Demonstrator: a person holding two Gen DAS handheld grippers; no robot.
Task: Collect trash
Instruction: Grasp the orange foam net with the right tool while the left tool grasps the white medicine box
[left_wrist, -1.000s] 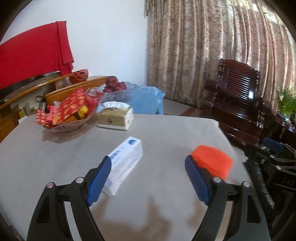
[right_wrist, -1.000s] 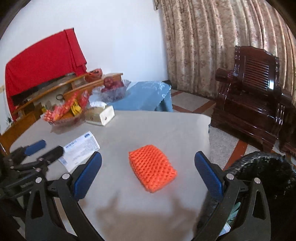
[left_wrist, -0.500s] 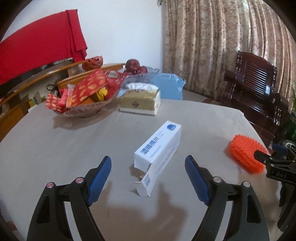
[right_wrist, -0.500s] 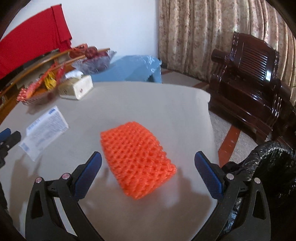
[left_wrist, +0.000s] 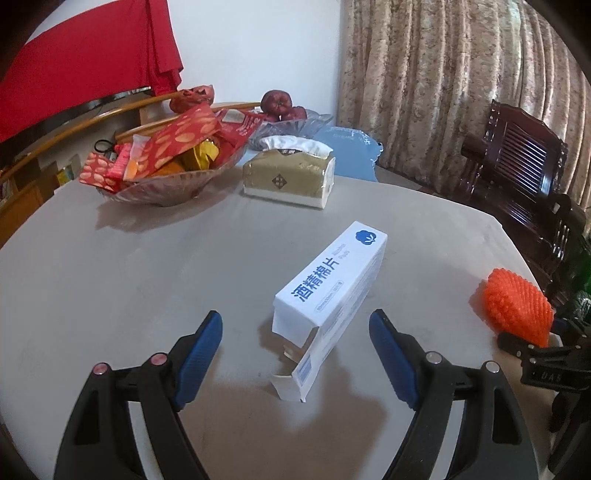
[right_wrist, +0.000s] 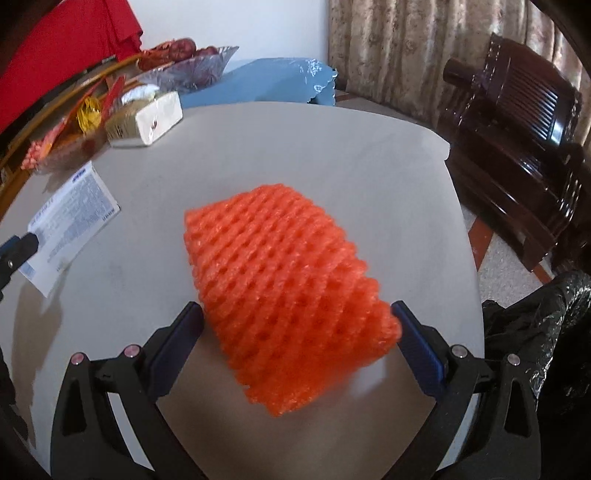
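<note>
1. Both tongs have closed in on their trash since the earlier frames.
2. Left gripper (left_wrist: 295, 347) stands apart, straddling the white box (left_wrist: 328, 295) at frame centre.
3. Right gripper (right_wrist: 295, 332) stands apart around the orange foam net (right_wrist: 288, 295), poised to clamp.

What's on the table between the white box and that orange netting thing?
Nothing: only bare grey table separates the white box from the orange foam net, seen in the left wrist view.

Left gripper (left_wrist: 295, 354): black plastic finger arms with triangular cutouts, blue pads (left_wrist: 199, 354), silver-pink round screw heads at pivots. Right gripper (right_wrist: 295, 347): same build, black frame, blue pads (right_wrist: 417, 347), paired round screws.
</note>
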